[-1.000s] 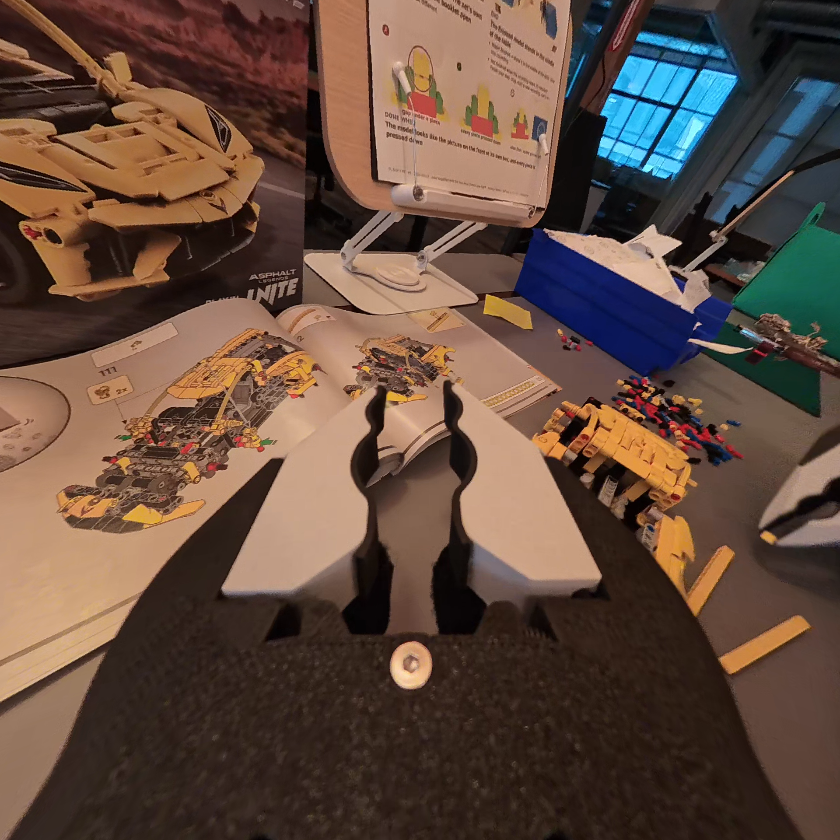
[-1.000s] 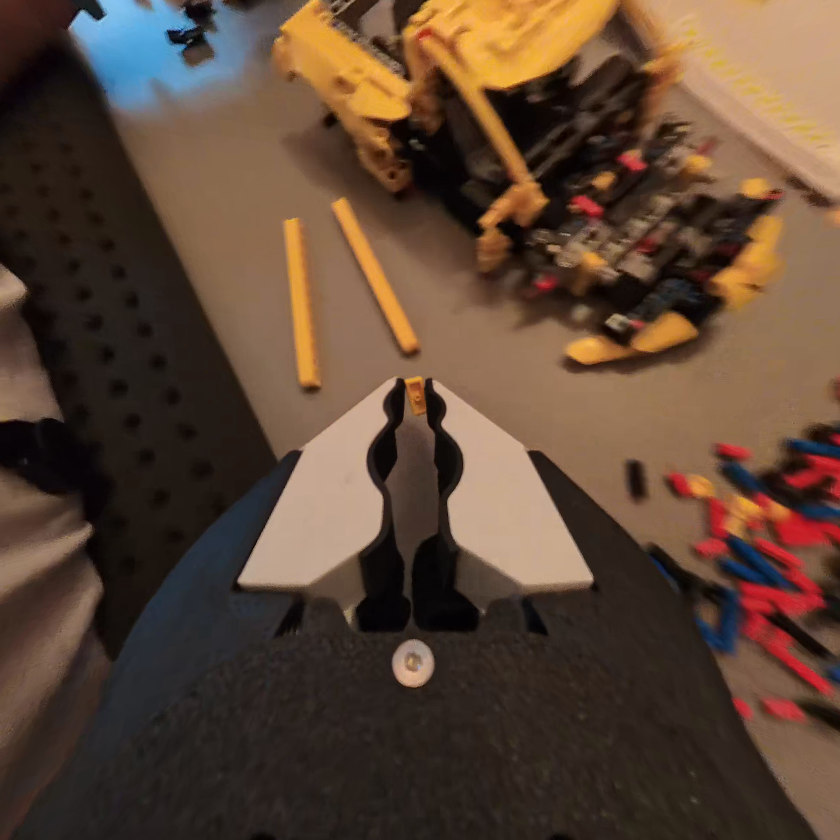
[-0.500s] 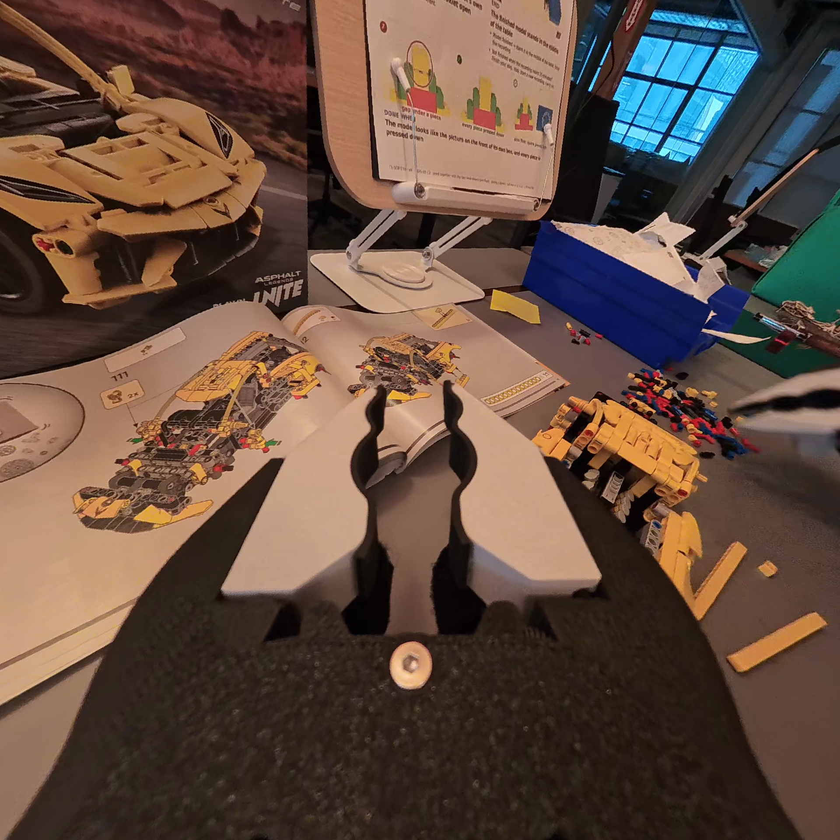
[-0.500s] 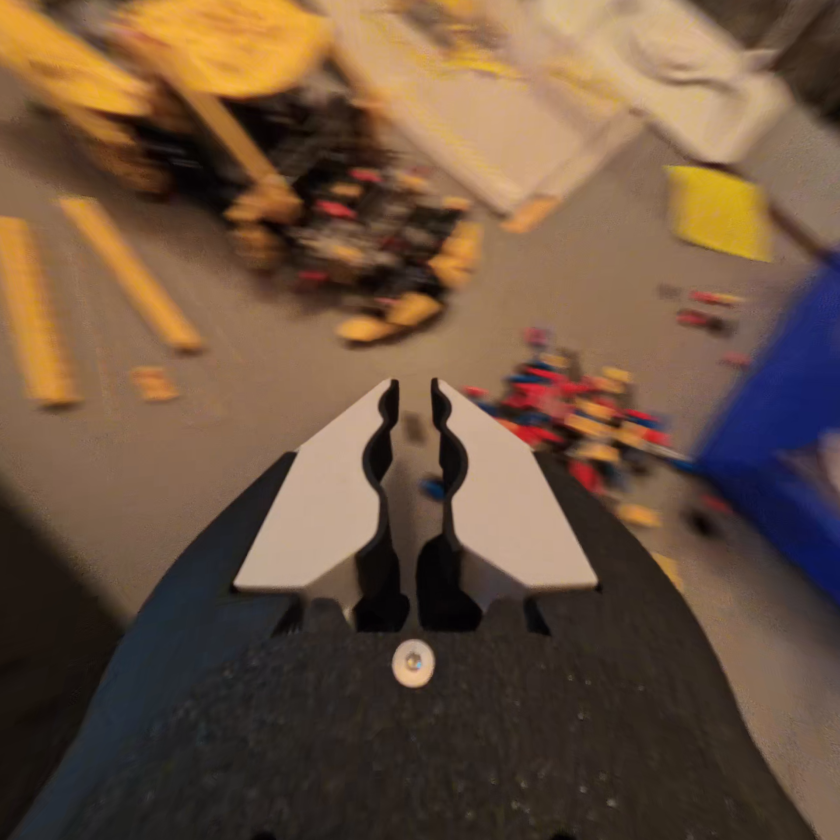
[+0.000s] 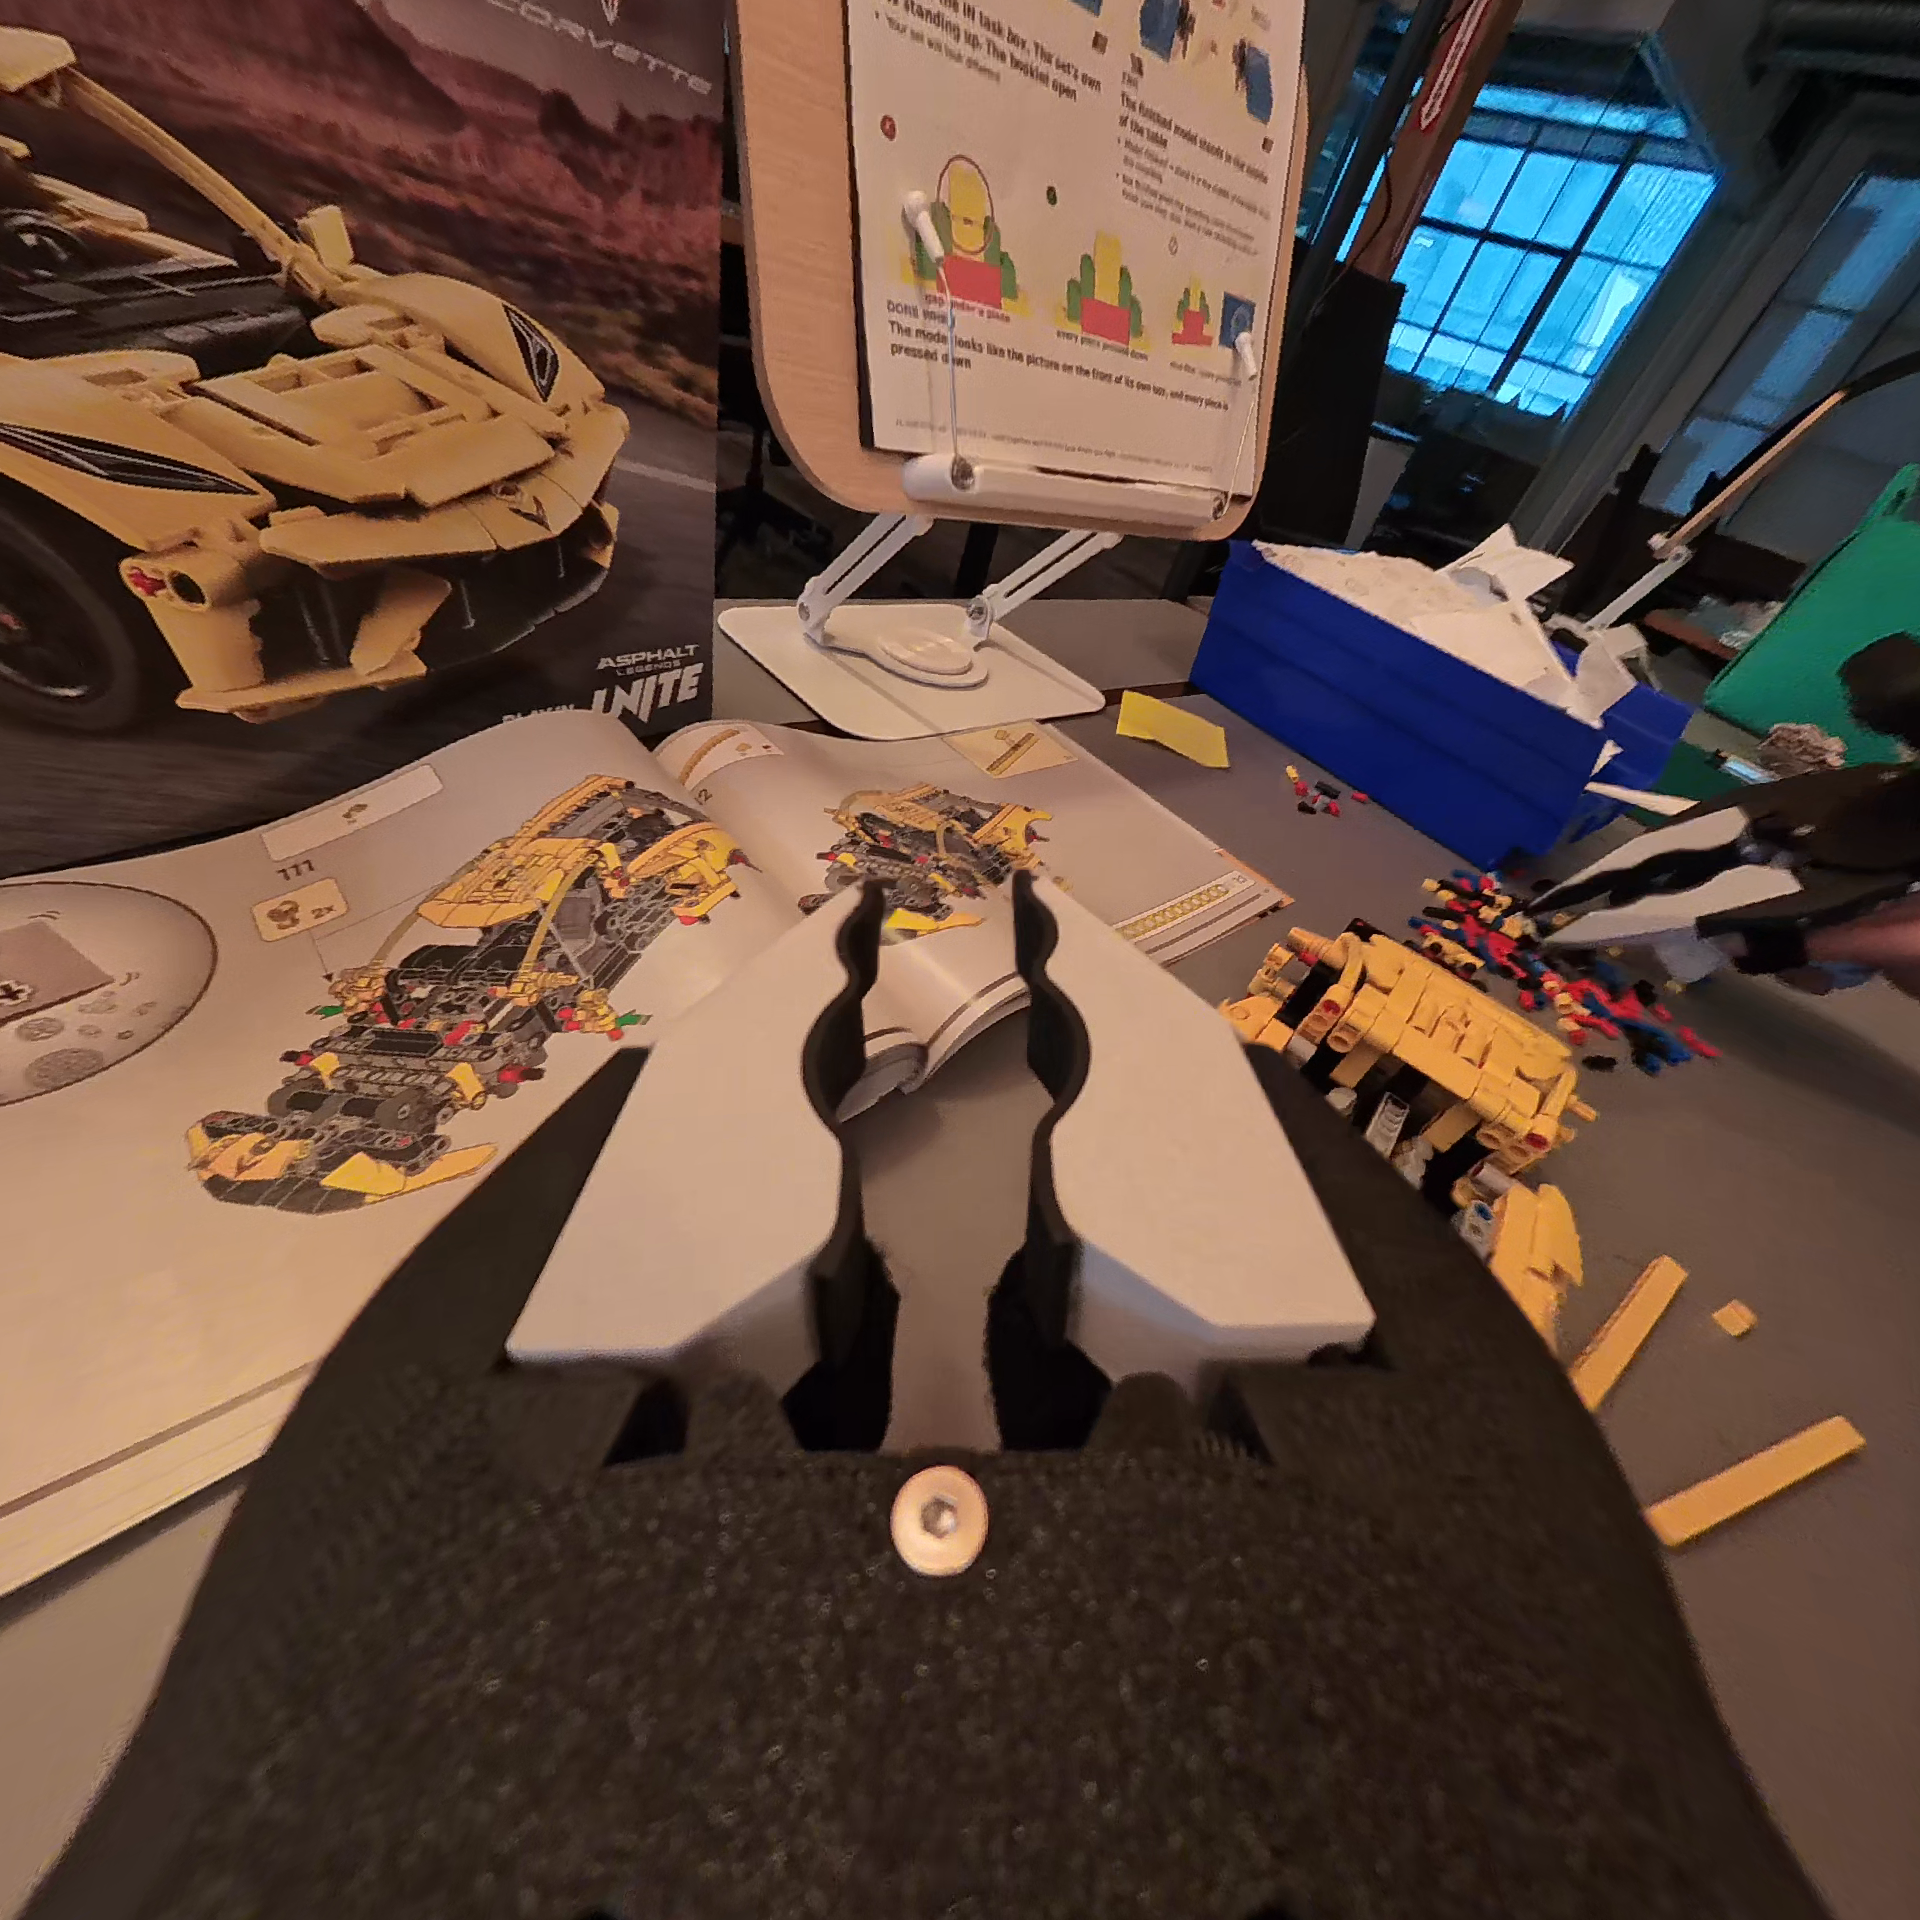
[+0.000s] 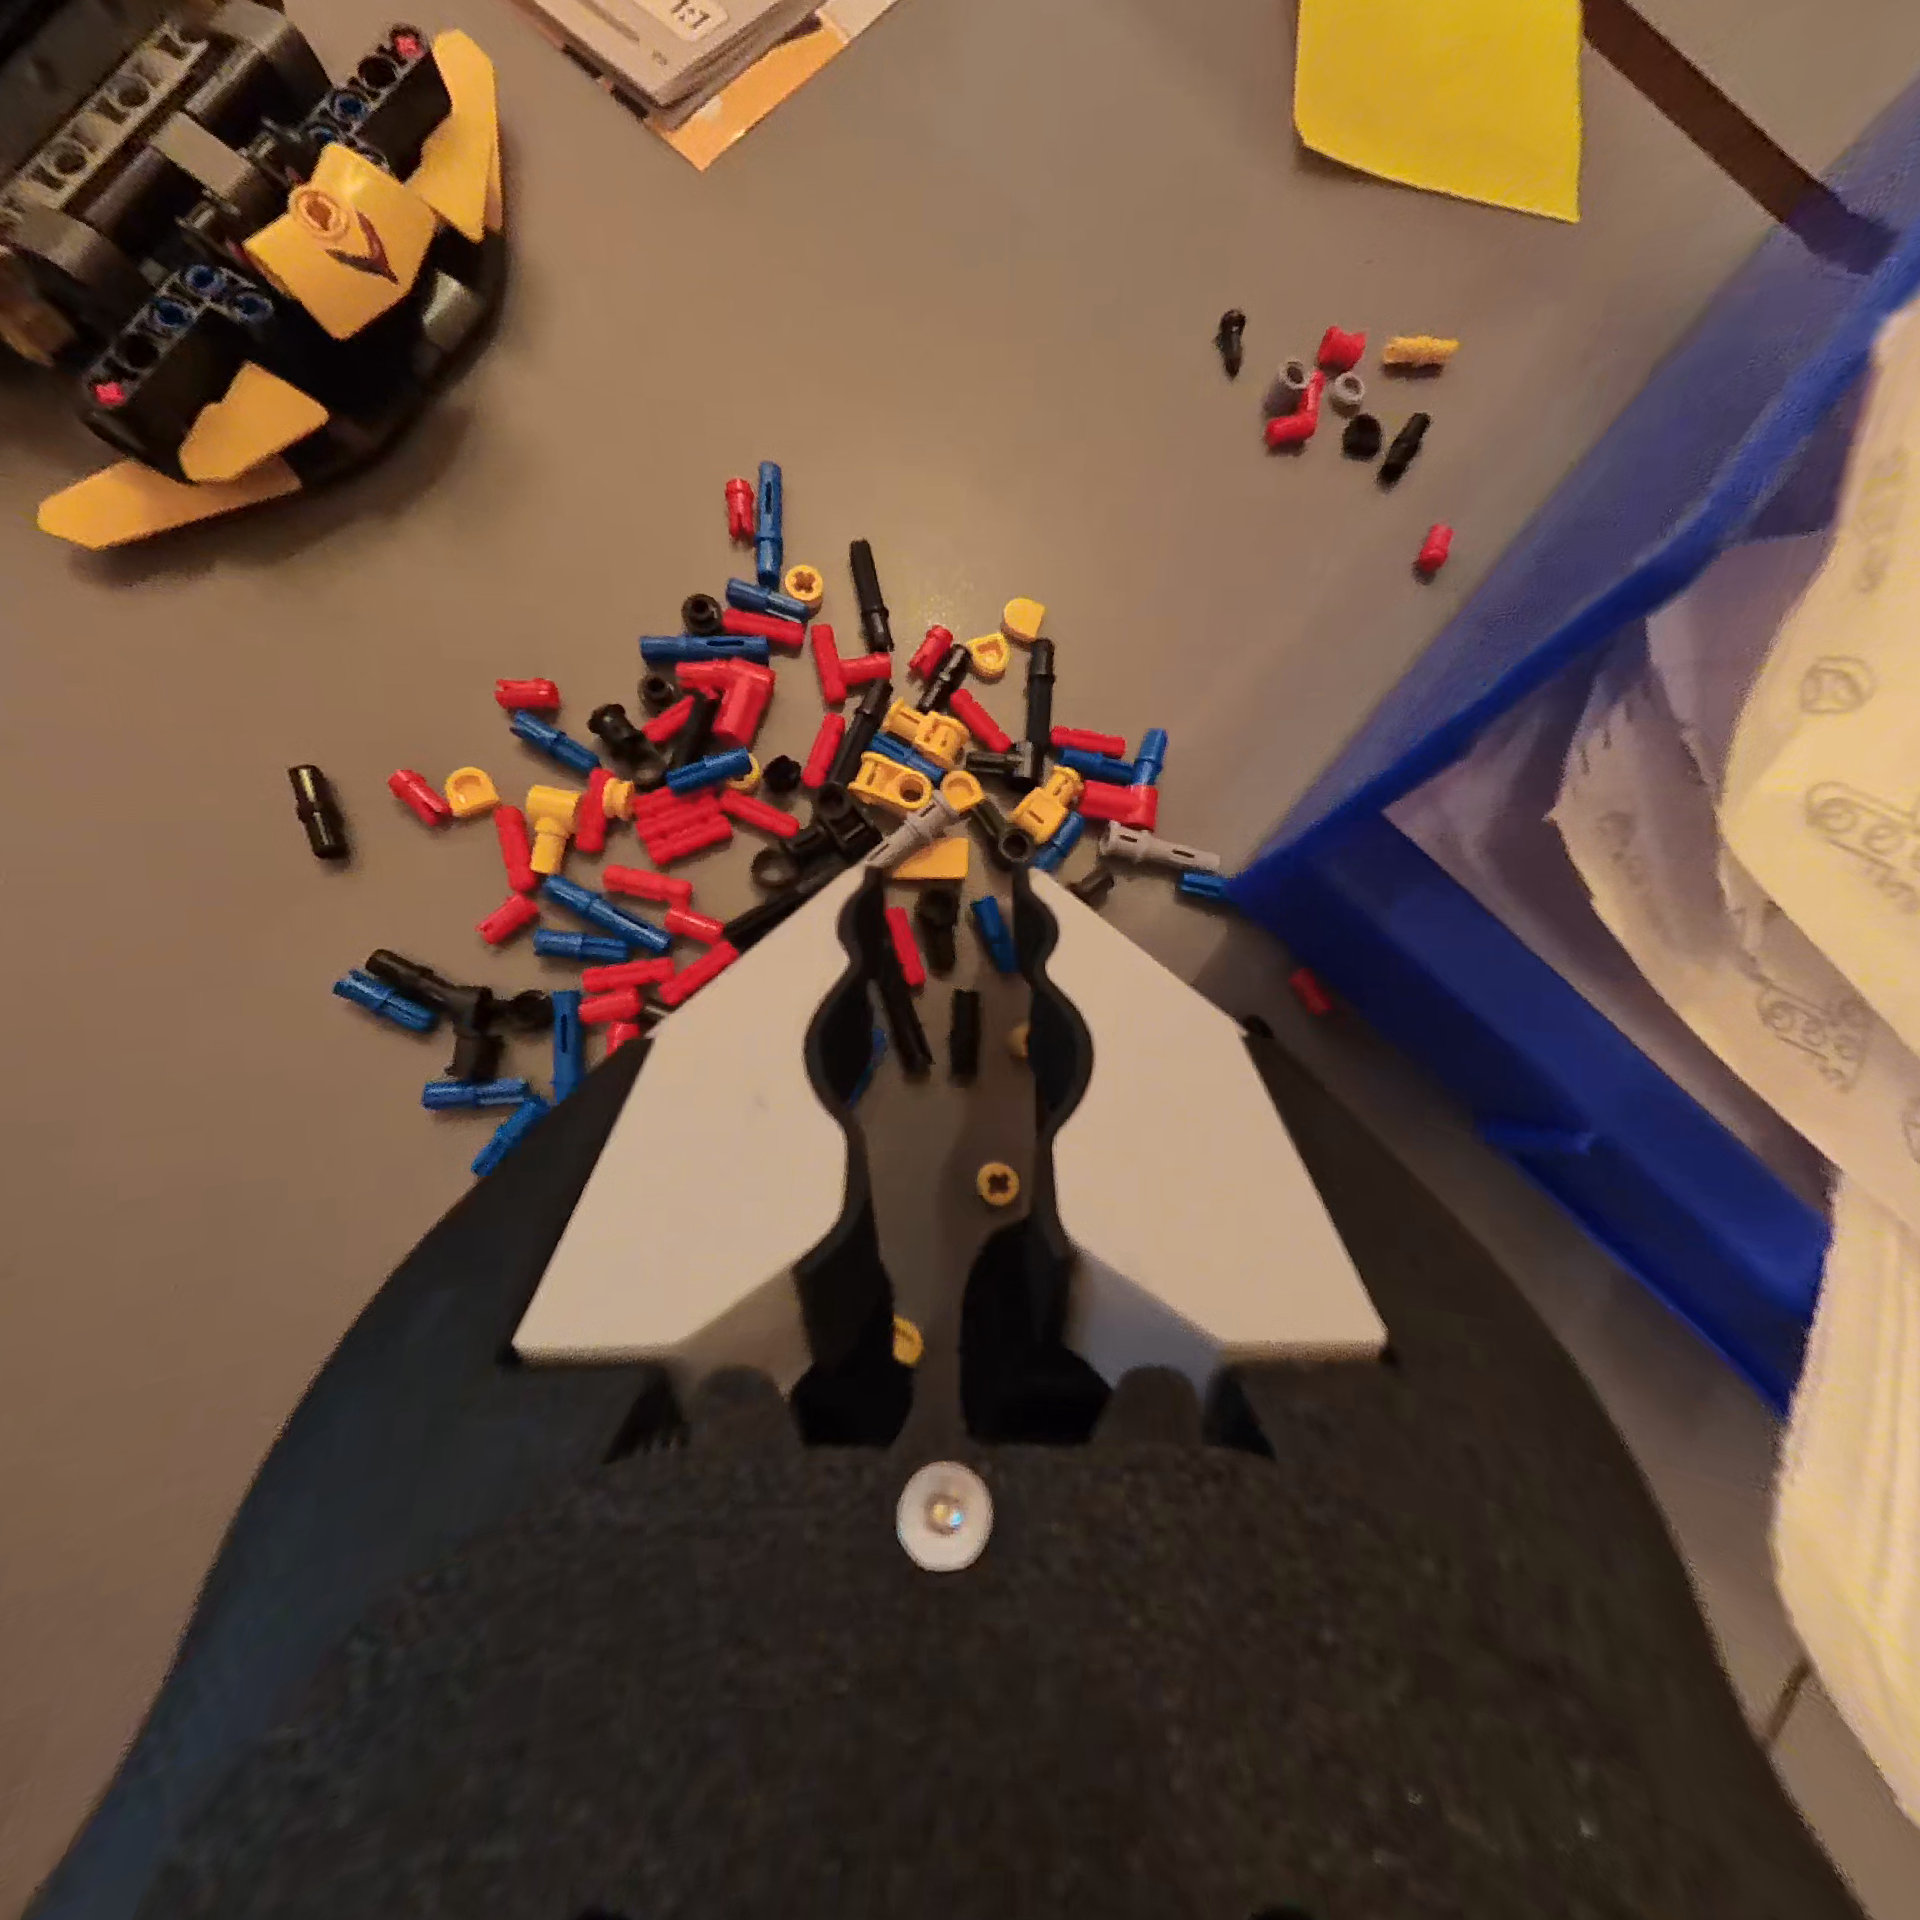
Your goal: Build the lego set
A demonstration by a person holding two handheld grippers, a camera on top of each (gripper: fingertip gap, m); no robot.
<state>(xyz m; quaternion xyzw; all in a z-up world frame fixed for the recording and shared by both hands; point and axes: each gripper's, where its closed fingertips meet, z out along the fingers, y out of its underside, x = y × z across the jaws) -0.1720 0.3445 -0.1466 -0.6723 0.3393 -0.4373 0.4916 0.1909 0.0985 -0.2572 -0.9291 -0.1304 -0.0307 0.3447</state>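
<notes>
Set box [image 5: 312,364]: standing upright at the far left edge of the bench [image 5: 1766,1195], its printed yellow car facing the camera.
Instruction booklet [image 5: 436,997]: lying open just in front of the box, its near-right corner showing between the left tool's fingers.
Left gripper [image 5: 943,894]: hovering above the booklet, jaws standing well apart and gripping nothing.
Document stand [image 5: 1023,260]: sitting at the far edge beyond the booklet, carrying a printed sheet.
Yellow paper slip [image 5: 1172,729]: lying flat near the stand's base, toward the bin.
Partly built lego car [image 5: 1403,1049]: resting on the bench right of the booklet, yellow panels over a black frame; in the right wrist view its nose [image 6: 260,301] is showing at the upper left.
Yellow strips [image 5: 1756,1481]: two long flat pieces and one small tile lying loose beside the car, toward the near right edge.
Loose pin pile [image 6: 790,769]: red, blue, black and yellow connectors spreading over the bench between the car and the bin.
Right gripper [image 6: 948,883]: pointing down into the pile, jaws parted and closing on nothing; a yellow wedge piece [image 6: 933,862] is lying just off its tips.
Small pin cluster [image 6: 1335,390]: lying apart from the pile, toward the far edge.
Blue bin [image 6: 1507,935]: standing at the right edge, holding crumpled paper bags.
</notes>
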